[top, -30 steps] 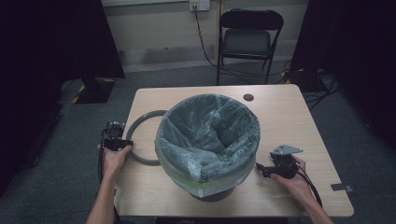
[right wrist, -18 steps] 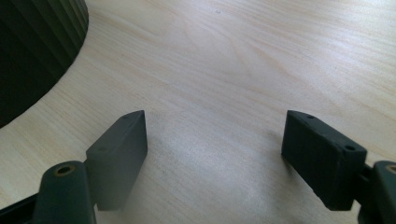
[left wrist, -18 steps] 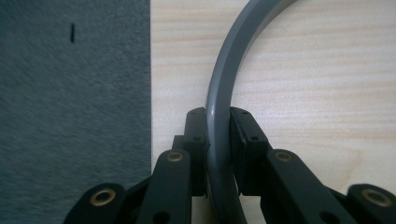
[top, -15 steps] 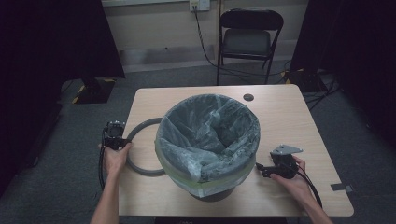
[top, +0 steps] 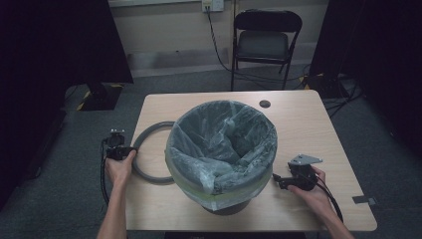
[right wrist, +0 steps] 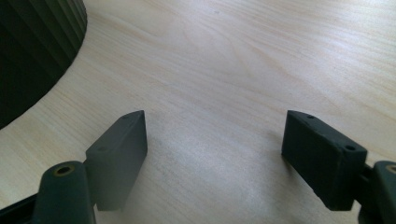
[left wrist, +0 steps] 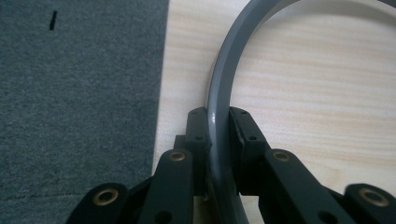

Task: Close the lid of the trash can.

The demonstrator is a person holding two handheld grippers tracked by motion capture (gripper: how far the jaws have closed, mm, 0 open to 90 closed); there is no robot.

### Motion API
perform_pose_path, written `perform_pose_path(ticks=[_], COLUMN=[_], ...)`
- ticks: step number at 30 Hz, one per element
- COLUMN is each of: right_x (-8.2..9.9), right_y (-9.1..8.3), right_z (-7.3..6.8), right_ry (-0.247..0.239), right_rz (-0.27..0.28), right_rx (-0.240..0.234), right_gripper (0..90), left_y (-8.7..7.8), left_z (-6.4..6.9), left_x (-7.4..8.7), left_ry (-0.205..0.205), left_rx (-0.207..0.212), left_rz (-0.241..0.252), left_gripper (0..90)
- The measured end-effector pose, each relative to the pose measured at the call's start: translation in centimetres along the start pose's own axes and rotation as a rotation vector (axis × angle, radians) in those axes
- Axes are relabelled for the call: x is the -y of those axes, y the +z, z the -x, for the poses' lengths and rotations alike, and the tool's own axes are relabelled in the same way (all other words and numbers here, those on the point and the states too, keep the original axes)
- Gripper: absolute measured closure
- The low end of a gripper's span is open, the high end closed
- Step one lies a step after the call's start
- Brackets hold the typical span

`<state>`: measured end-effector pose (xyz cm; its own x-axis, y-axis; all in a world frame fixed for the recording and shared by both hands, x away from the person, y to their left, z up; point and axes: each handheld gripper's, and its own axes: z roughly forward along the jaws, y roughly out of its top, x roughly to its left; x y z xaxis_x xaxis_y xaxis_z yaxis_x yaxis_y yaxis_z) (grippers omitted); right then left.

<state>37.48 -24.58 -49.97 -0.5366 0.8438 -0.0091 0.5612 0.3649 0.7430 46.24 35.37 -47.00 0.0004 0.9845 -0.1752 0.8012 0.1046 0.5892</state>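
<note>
- The thin grey plastic ring (left wrist: 219, 88), flat on the pale wooden table (left wrist: 303, 93), is clamped between the just-closed jaws of the left gripper (left wrist: 218, 122).
- The right gripper (right wrist: 212, 154) is spread wide, nothing between its jaws; the bag-lined dark ribbed bin (right wrist: 32, 51) is seen beyond its left jaw.

The left gripper (left wrist: 219, 135) has black jaws with brass-ringed pivot holes and small screws. The right gripper (top: 293, 180), also black, carries a grey three-cornered plate at 12 o'clock and trails a black cable toward 5 o'clock.
</note>
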Motion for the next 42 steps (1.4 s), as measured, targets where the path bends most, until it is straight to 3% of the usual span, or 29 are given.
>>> perform_pose_path(ticks=[3, 8, 13, 16, 22, 25, 34, 36, 42], right_x=[0.0, 0.0, 0.0, 0.0, 0.0, 0.0, 0.0, 0.0, 0.0], right_y=[0.0, 0.0, 0.0, 0.0, 0.0, 0.0, 0.1, 0.0, 0.1], right_z=[0.0, 0.0, 0.0, 0.0, 0.0, 0.0, 0.0, 0.0, 0.0], right_ry=[0.000, 0.000, 0.000, 0.000, 0.000, 0.000, -0.002, 0.000, -0.002], right_rz=[0.000, -0.001, -0.001, -0.001, -0.001, 0.002, 0.003, 0.002, 0.003], right_rx=[0.002, 0.002, 0.002, 0.002, 0.002, 0.000, -0.001, 0.001, -0.001], right_gripper=[21.6, 21.6, 21.6, 21.6, 21.5, 21.4, 21.4, 21.4, 21.4], left_y=[-0.6, -1.3, -1.9, -2.3, -4.1, -4.7, -6.2, -6.5, -8.0], left_z=[-0.1, -0.4, -0.5, -0.6, -0.5, -0.7, -1.2, -1.1, -0.2], left_x=[-0.2, -0.3, -0.6, -1.0, -2.1, -2.7, -4.7, -5.1, -6.8], left_ry=[-0.018, -0.061, -0.078, -0.101, -0.107, -0.144, -0.178, -0.197, -0.169], left_rx=[0.017, 0.081, 0.084, 0.114, 0.159, 0.183, 0.181, 0.226, 0.233], left_rz=[0.040, 0.120, 0.167, 0.204, 0.303, 0.343, 0.420, 0.438, 0.497], left_gripper=[79.2, 79.1, 79.2, 79.2, 79.3, 79.3, 79.3, 79.3, 79.3])
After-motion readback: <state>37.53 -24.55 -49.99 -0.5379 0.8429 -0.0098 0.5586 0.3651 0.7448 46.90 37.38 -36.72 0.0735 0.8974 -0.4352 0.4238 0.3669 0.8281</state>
